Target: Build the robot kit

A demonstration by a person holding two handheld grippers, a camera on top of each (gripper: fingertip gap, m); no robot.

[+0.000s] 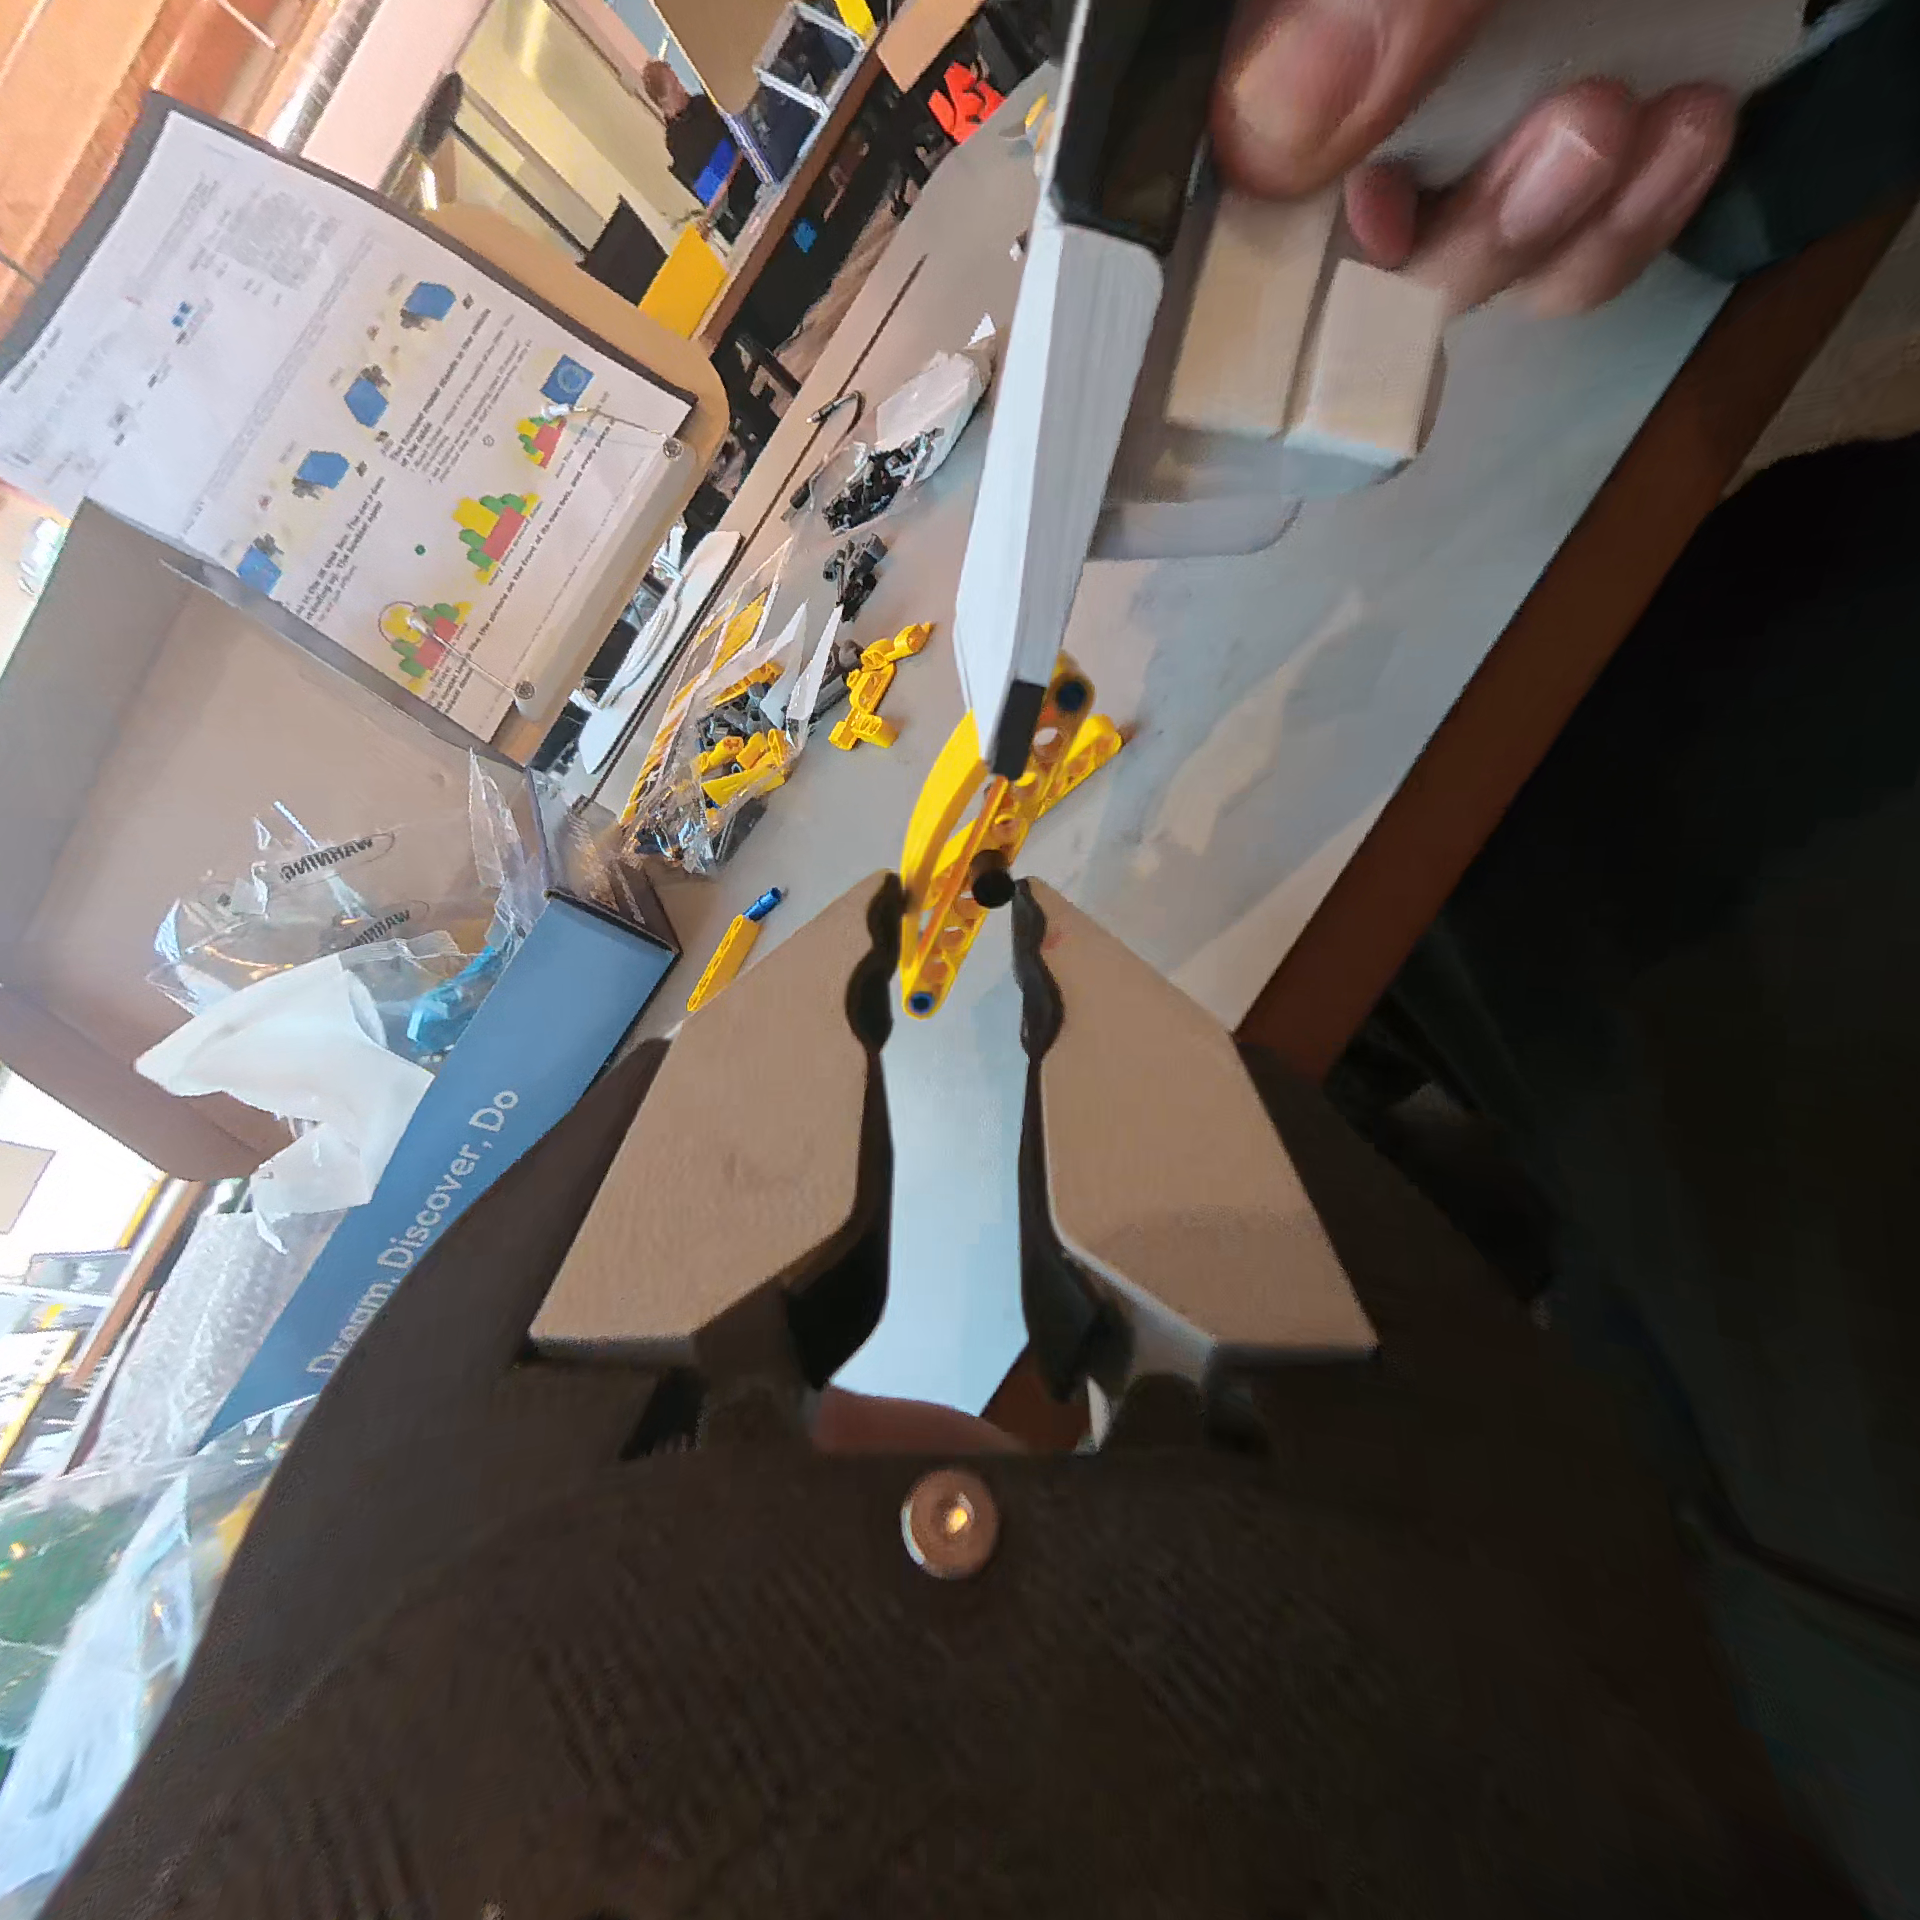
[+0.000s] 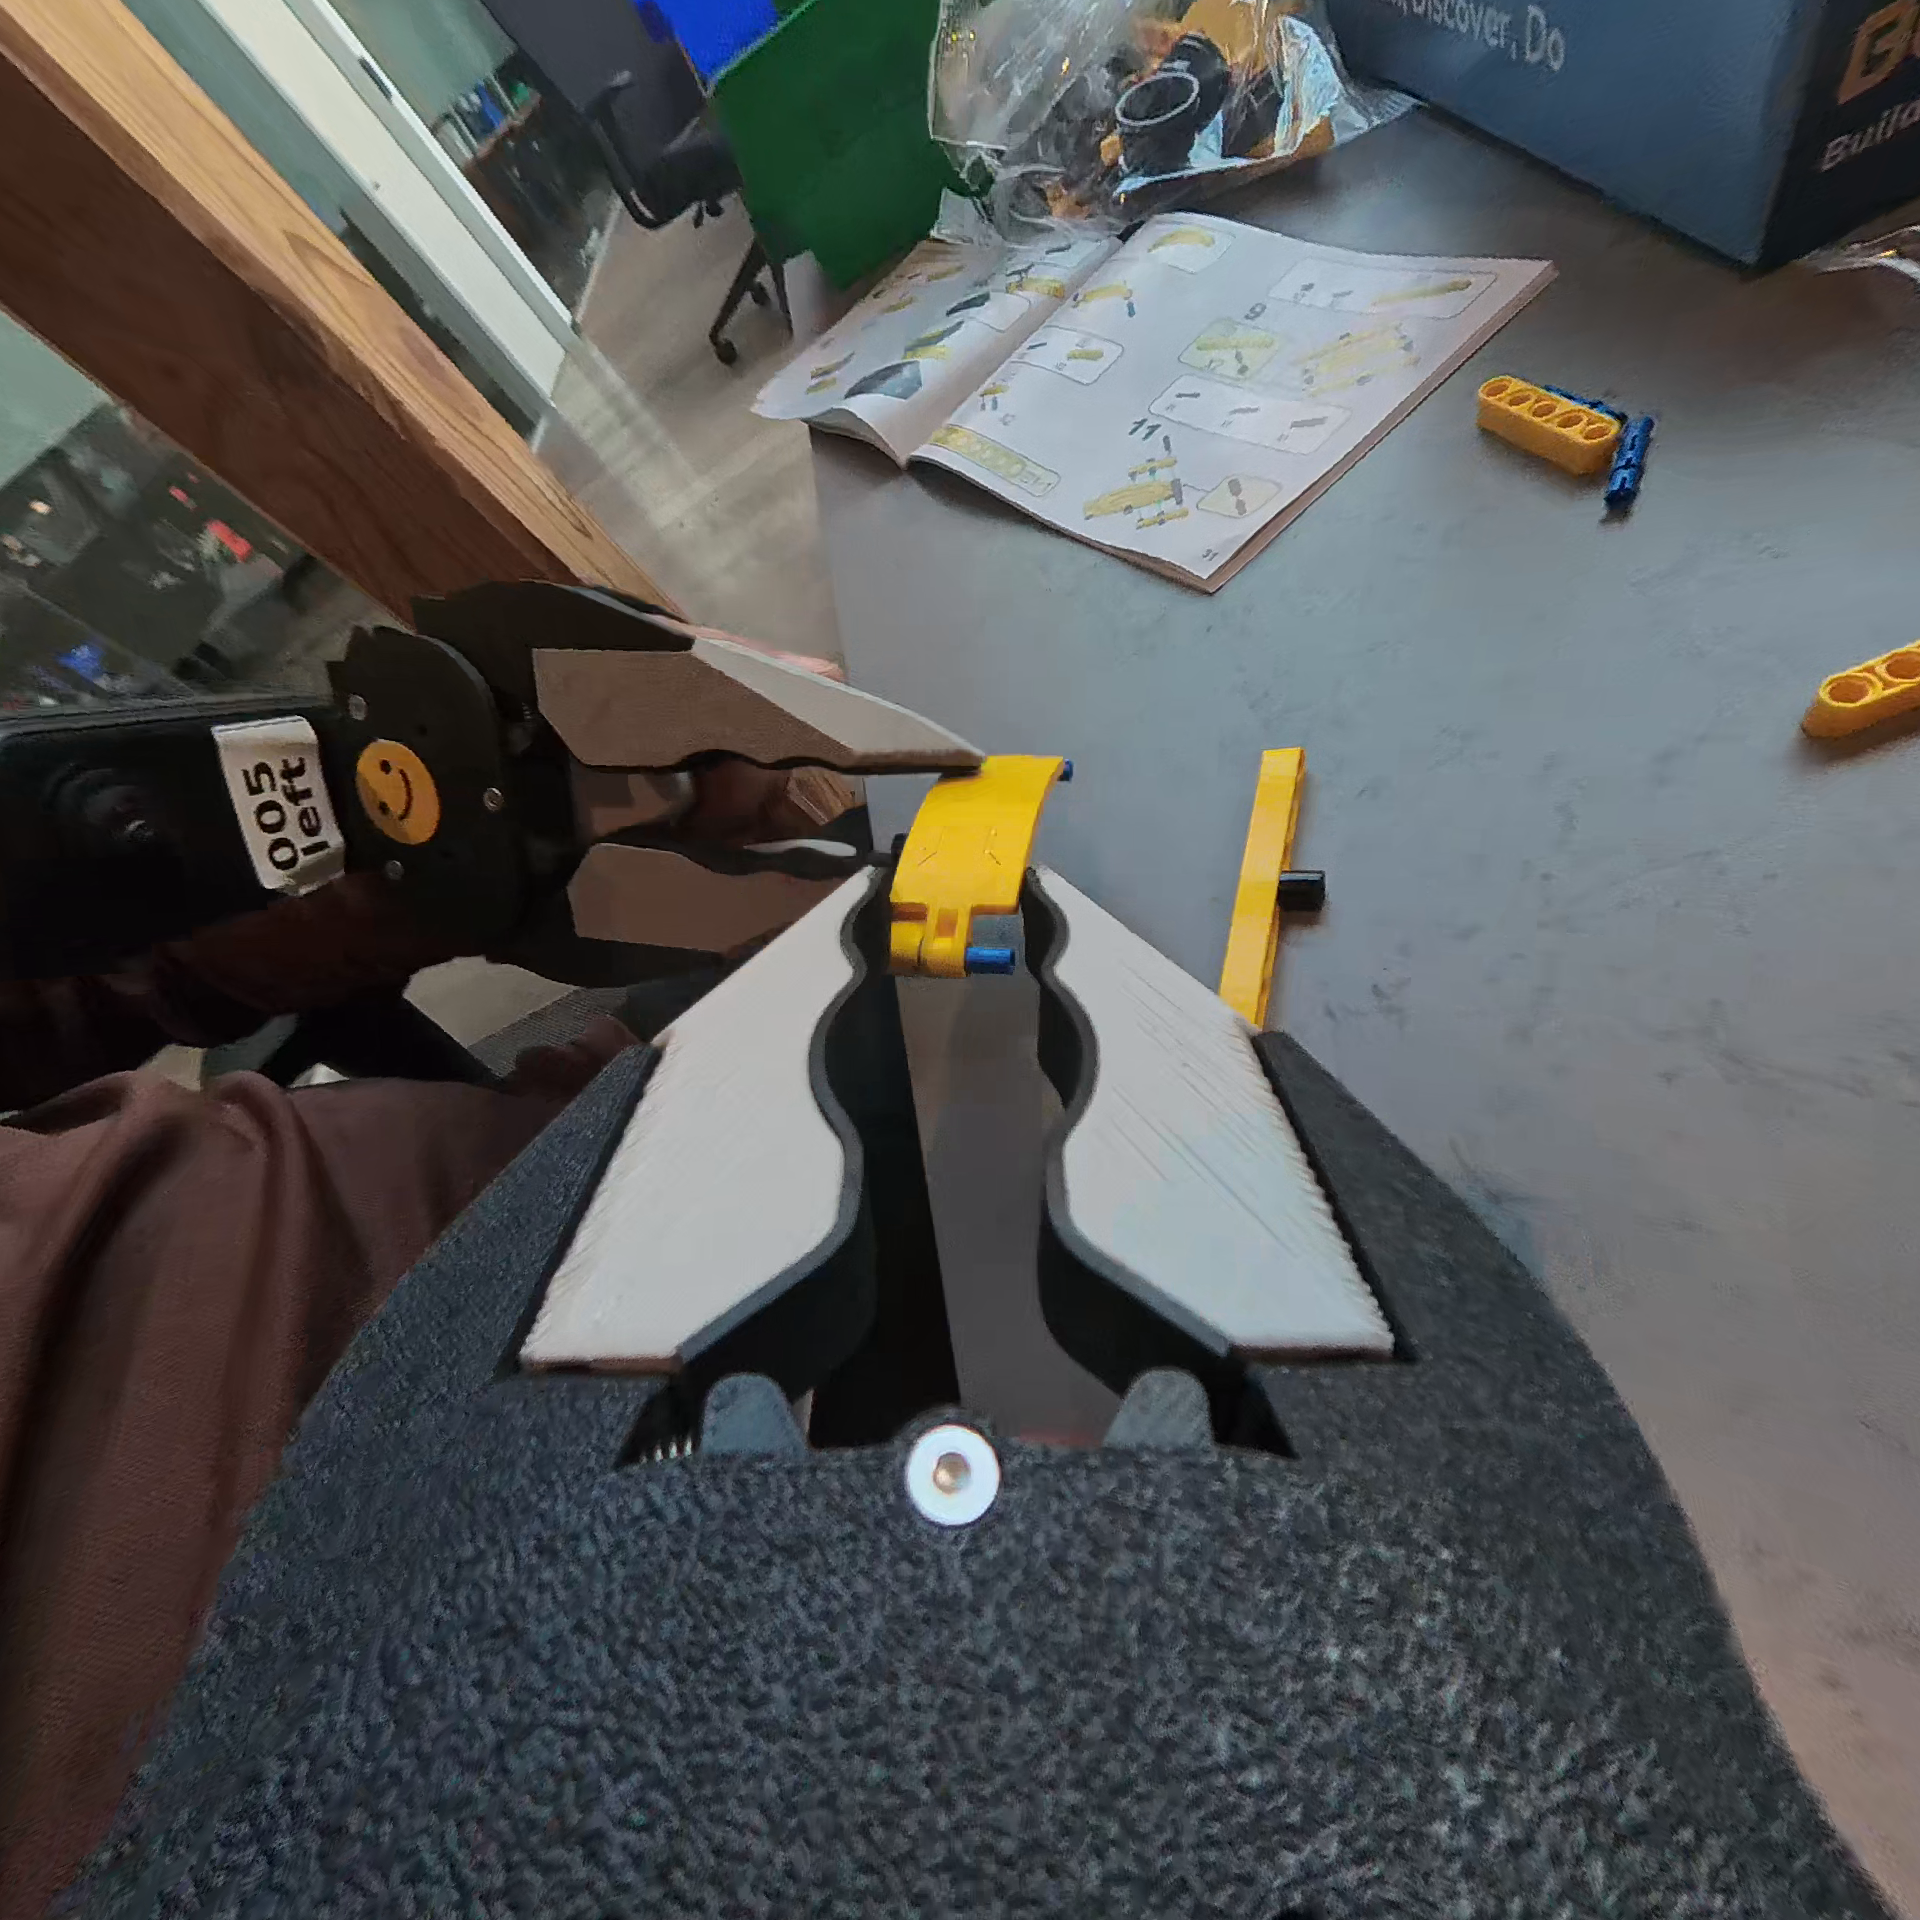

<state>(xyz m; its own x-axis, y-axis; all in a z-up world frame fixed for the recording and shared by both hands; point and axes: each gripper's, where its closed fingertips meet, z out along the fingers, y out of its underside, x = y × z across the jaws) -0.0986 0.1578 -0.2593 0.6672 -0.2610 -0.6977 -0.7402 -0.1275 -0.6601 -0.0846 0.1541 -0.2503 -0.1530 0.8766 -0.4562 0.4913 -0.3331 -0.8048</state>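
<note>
The right gripper (image 2: 956, 883) squeezes the near end of a yellow toy piece (image 2: 971, 847) just above the grey table (image 2: 1455, 935), while the left gripper (image 2: 894, 816), its fingers a little apart around the piece's far end, reaches in from 9 o'clock, and a yellow beam (image 2: 1262, 883) lies at 3 o'clock.

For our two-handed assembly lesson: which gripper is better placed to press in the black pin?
Probably the left gripper: the black pin sits between its fingertips, while the right gripper grips the yellow assembly.

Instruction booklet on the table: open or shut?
Open. The instruction booklet lies spread flat on the grey table, both pages of diagrams facing up.
</note>
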